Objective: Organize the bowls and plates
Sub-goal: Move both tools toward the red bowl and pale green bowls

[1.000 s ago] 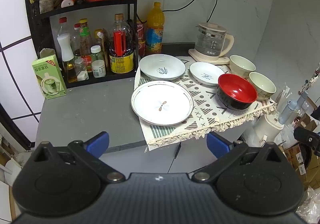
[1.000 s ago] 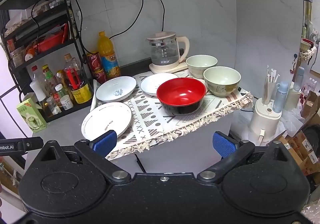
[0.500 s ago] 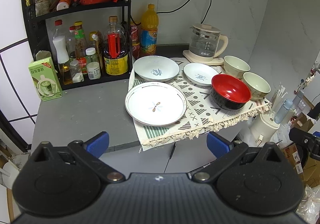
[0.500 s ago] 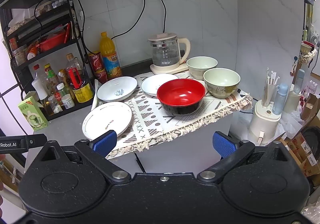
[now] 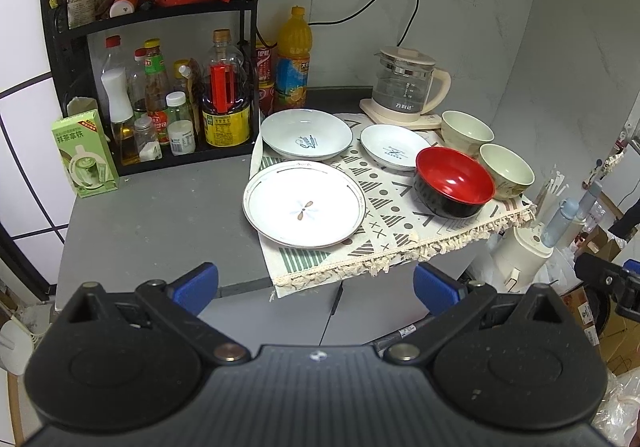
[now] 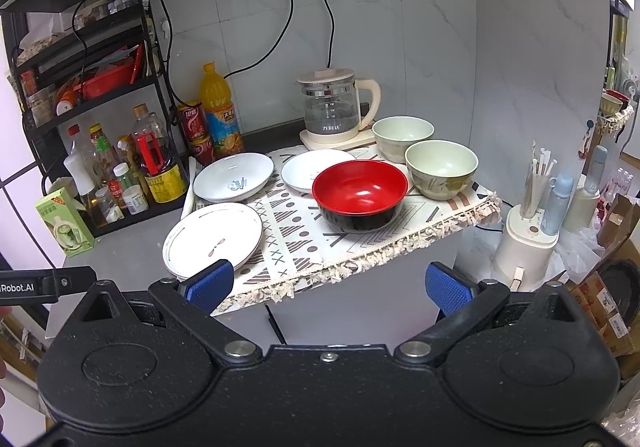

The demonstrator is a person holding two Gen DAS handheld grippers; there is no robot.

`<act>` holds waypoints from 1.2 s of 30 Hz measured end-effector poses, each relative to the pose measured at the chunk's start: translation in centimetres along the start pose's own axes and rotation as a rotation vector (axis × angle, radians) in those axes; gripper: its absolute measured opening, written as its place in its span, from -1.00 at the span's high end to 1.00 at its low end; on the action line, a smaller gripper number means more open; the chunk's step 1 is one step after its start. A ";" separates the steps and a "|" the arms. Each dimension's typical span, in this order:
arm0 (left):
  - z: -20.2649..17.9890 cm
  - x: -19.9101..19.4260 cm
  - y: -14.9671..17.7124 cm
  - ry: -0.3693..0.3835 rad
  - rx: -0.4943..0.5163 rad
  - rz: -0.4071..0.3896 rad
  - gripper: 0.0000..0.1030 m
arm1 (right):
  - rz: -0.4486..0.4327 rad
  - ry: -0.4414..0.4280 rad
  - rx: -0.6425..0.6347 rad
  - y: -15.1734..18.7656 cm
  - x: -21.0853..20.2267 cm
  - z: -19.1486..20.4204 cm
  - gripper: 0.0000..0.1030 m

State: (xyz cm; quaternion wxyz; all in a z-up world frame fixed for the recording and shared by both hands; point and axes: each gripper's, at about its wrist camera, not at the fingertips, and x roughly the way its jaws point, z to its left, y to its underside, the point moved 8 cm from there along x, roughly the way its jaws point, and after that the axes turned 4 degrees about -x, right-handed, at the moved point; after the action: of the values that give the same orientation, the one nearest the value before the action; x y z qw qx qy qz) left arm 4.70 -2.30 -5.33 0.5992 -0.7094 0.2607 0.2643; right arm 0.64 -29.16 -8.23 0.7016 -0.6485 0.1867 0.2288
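On a patterned cloth (image 5: 384, 215) lie a large white plate (image 5: 304, 204), a deep white plate (image 5: 307, 134) behind it and a small white plate (image 5: 394, 146). A red and black bowl (image 5: 454, 181) sits to the right, with two pale green bowls (image 5: 506, 170) (image 5: 466, 130) beyond it. The same dishes show in the right wrist view: large plate (image 6: 214, 239), red bowl (image 6: 360, 195), green bowl (image 6: 442, 169). My left gripper (image 5: 316, 285) hangs open in front of the counter edge, short of the large plate. My right gripper (image 6: 328, 285) is open too, short of the cloth's fringe.
A black rack (image 5: 160, 47) full of bottles stands at the back left, a green carton (image 5: 84, 153) beside it. A glass kettle (image 5: 406, 89) and an orange drink bottle (image 5: 294, 55) stand at the back. A white appliance (image 6: 526, 251) with utensils sits off the counter's right edge.
Both grippers have drifted a little: the dishes sit slightly lower and further left in the left wrist view, and the right wrist view has risen slightly. Nothing on the counter has moved.
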 end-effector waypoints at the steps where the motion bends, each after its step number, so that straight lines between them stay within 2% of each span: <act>1: -0.1 0.0 -0.1 0.000 0.001 -0.002 -0.99 | 0.000 0.000 0.000 0.0 0.0 0.0 -1.00; 36: -1.8 0.0 -0.2 -0.005 0.020 0.006 -0.99 | 0.011 0.008 -0.001 0.3 0.4 -0.9 -1.00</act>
State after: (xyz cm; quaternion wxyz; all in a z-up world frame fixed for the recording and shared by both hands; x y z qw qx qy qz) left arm 4.96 -4.09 -4.91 0.6061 -0.7018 0.2642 0.2652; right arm 0.84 -30.03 -8.76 0.6992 -0.6488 0.1928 0.2302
